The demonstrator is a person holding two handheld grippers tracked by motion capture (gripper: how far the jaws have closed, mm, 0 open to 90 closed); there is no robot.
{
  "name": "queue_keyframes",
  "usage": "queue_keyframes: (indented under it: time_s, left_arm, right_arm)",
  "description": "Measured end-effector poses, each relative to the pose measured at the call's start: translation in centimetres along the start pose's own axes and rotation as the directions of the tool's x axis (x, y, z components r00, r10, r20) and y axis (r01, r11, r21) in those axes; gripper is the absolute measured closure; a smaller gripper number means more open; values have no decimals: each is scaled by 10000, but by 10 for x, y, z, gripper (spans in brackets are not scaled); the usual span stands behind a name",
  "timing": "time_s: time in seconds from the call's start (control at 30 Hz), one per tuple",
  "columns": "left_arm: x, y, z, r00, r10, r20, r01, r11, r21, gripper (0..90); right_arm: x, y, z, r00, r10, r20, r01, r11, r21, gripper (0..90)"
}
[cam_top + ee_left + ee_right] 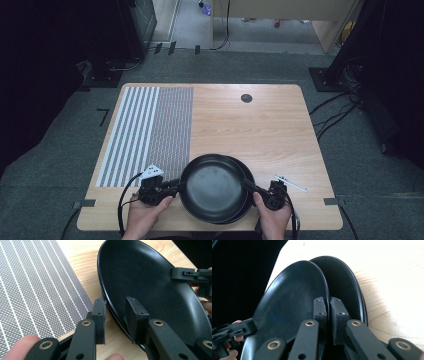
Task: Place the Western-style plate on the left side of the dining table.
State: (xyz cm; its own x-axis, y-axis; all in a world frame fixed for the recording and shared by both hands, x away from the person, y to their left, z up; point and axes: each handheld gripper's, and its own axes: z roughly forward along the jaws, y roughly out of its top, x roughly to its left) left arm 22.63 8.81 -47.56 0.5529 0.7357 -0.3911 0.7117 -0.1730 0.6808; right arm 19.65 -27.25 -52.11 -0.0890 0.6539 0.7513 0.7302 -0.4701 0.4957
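Note:
Two black plates lie stacked near the table's front edge, the upper plate (212, 189) shifted left so the lower plate (246, 172) peeks out on the right. My left gripper (179, 185) is open, its jaws straddling the upper plate's (150, 290) left rim with a gap either side. In its own view the left gripper (115, 307) has one jaw inside the plate and one outside. My right gripper (248, 184) is shut on the upper plate's right rim. In its own view the right gripper (328, 302) pinches the upper plate (292, 302), with the lower plate (344, 282) beside it.
A striped and dotted mat (145, 130) covers the table's left half, its corner close to the left gripper. A small white and metal tool (290, 183) lies right of the right hand. A round grommet (246, 98) sits at the far side. The wooden table (260, 125) has bare room behind the plates.

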Motion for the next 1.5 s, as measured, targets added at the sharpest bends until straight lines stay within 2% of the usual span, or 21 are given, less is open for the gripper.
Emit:
queue_keyframes:
  time_s: [0.1,0.13,0.27,0.63,0.9,1.07,1.2,1.5]
  left_arm:
    - [-1,-1,-1,9999,-98,-34,98,9999,-63,714]
    - [-1,-1,-1,9999,-138,-23,138,9999,-102,721]
    - [0,-2,-2,9990,-417,153,421,9989,-228,735]
    - [0,-3,0,9961,-790,388,800,9965,-238,741]
    - [-5,3,-3,9943,-774,734,801,9962,-341,738]
    - [-5,9,-4,9947,-762,685,791,9961,-402,738]
    - [-6,15,-7,9978,-562,340,580,9969,-528,738]
    - [5,30,-19,9970,-740,234,761,9918,-1030,740]
  right_arm:
    - [0,-1,0,9999,150,-35,-150,9999,-47,858]
    - [-1,-2,-1,9989,446,-154,-448,9989,-127,863]
    - [-1,-3,-3,9963,819,-274,-826,9963,-232,867]
    - [1,-1,-5,9962,823,-285,-831,9962,-261,864]
    - [6,6,-10,9955,821,-476,-839,9958,-377,856]
    - [10,11,-10,9955,806,-502,-825,9959,-377,855]
    - [14,15,-8,9961,713,-510,-730,9968,-322,852]
    - [33,32,7,9968,496,-629,-516,9982,-307,853]
